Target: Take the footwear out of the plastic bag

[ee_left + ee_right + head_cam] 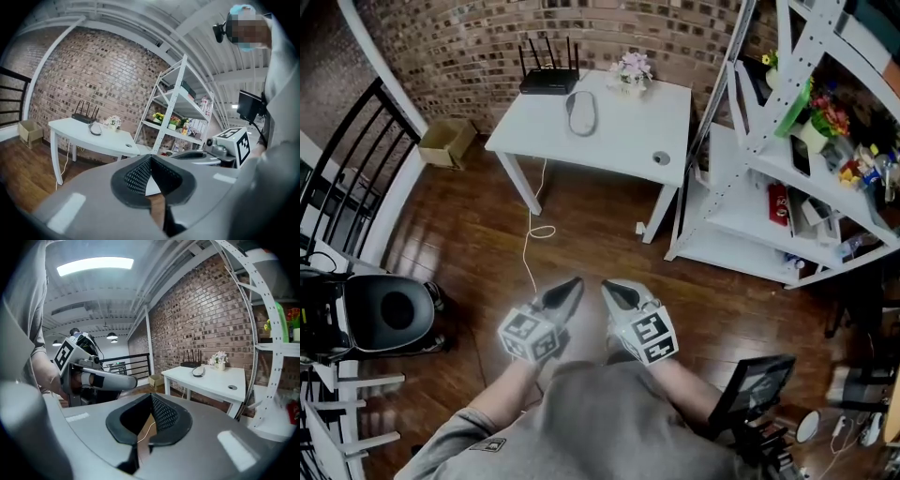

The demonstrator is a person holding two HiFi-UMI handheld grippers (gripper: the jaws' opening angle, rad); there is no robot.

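No plastic bag or footwear shows plainly. A grey oval object [580,112] lies on the white table [628,150] ahead; I cannot tell what it is. It shows again as the grey object [95,128] in the left gripper view and the grey object [199,371] in the right gripper view. My left gripper [569,287] and right gripper [613,290] are held side by side close to the person's body, above the wooden floor and well short of the table. Both are shut with nothing between the jaws, as the left gripper [151,161] and right gripper [151,399] show in their own views.
A black router [548,80] and a small flower pot [631,70] stand at the table's back edge. A white shelf unit [787,159] full of items rises to the right. A cardboard box [445,142], black railing [337,178] and black round seat [389,314] are at left. A white cable [534,234] trails on the floor.
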